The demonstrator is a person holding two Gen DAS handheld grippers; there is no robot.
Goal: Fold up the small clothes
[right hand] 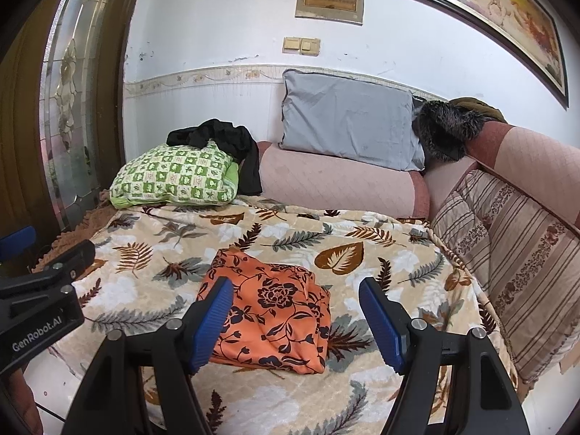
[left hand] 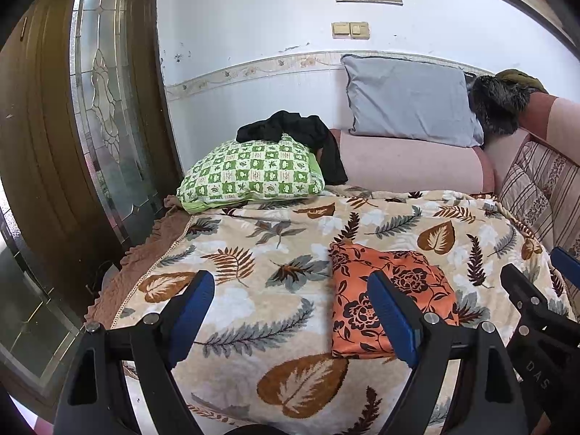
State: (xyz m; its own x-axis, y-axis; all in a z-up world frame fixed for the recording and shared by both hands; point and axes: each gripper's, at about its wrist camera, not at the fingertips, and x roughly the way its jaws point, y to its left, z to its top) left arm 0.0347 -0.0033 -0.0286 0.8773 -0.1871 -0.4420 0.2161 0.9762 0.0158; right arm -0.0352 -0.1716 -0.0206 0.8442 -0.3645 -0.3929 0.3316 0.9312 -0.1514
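Observation:
An orange cloth with dark flowers [left hand: 380, 290] lies folded into a small rectangle on the leaf-patterned blanket [left hand: 275, 253]; it also shows in the right wrist view [right hand: 275, 308]. My left gripper [left hand: 290, 311] is open and empty, held above the blanket to the cloth's left, its right finger in front of the cloth. My right gripper [right hand: 295, 322] is open and empty, held just in front of and above the cloth. The right gripper also shows in the left wrist view [left hand: 543, 290], and the left gripper shows at the left edge of the right wrist view [right hand: 40, 272].
A green checked pillow [left hand: 253, 174] with a black garment [left hand: 301, 137] on it lies at the blanket's far left. A grey pillow [left hand: 409, 105] and dark furry item [left hand: 500, 101] rest on the pink sofa back. A striped cushion [right hand: 507, 272] is right. A wooden glass door [left hand: 101, 108] stands left.

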